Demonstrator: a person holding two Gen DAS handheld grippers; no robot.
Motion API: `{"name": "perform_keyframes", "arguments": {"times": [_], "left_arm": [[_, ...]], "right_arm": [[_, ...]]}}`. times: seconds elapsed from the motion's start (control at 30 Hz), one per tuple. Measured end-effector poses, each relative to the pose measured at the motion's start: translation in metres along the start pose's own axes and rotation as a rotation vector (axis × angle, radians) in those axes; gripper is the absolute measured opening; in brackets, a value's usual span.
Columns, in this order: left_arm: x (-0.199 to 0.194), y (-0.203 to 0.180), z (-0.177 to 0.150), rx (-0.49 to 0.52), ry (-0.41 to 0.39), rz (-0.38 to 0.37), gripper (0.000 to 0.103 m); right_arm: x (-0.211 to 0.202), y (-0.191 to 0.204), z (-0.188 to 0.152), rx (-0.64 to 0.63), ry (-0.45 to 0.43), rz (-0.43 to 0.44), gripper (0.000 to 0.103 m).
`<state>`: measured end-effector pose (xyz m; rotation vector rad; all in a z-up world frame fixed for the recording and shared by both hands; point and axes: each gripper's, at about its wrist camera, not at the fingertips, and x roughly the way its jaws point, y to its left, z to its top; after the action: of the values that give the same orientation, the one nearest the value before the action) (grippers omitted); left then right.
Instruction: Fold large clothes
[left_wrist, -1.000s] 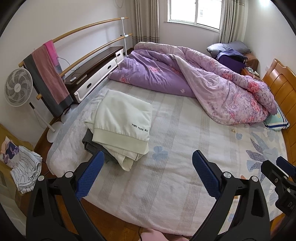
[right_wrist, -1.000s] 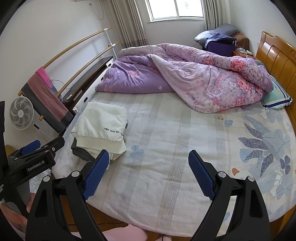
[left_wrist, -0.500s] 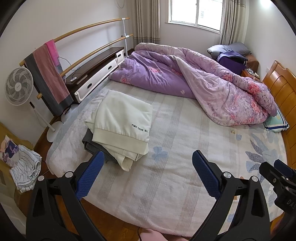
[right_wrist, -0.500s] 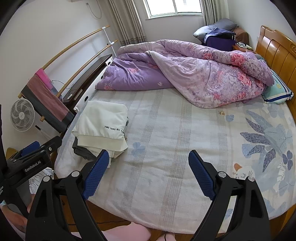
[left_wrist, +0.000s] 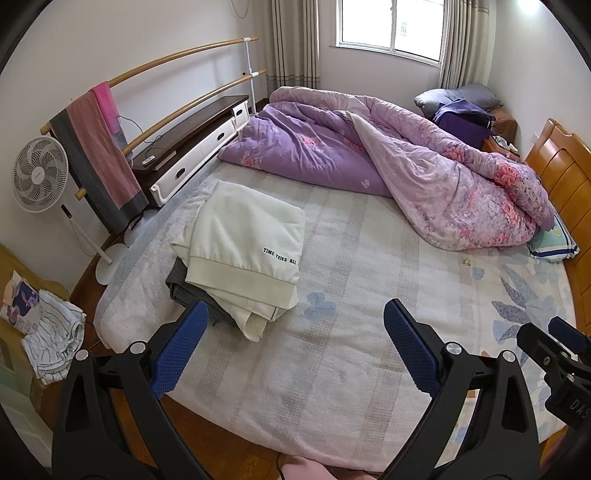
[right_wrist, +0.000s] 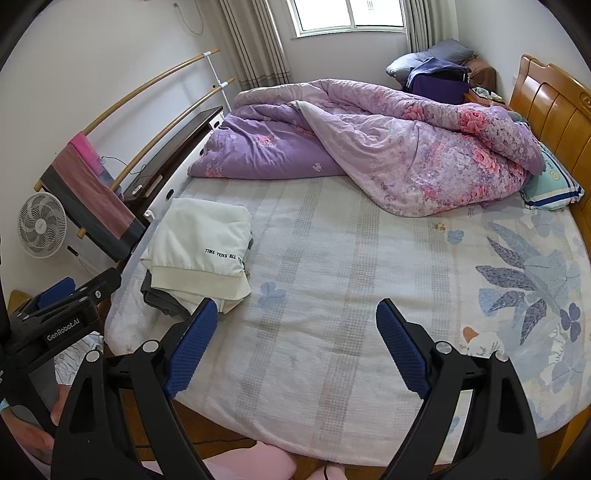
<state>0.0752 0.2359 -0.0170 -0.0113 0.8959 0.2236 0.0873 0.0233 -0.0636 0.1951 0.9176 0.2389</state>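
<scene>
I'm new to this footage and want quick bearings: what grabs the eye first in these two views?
The rumpled purple floral quilt heaped across the far side of the bed stands out most. Next comes the folded cream garment with printed lettering, lying on a grey garment near the bed's left edge. Up close, the left gripper and right gripper hang open and empty above the near sheet.

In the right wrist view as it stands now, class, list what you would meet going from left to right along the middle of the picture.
White fan → towel on the wooden rail → folded cream garment → bare striped bedsheet → blue leaf print → wooden headboard.
</scene>
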Motion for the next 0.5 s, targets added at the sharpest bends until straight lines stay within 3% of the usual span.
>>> {"name": "perform_keyframes", "arguments": {"times": [0.5], "left_arm": [[0.002, 0.000, 0.001, -0.038, 0.035, 0.001, 0.096]], "right_arm": [[0.003, -0.013, 0.004, 0.005, 0.017, 0.005, 0.084]]}}
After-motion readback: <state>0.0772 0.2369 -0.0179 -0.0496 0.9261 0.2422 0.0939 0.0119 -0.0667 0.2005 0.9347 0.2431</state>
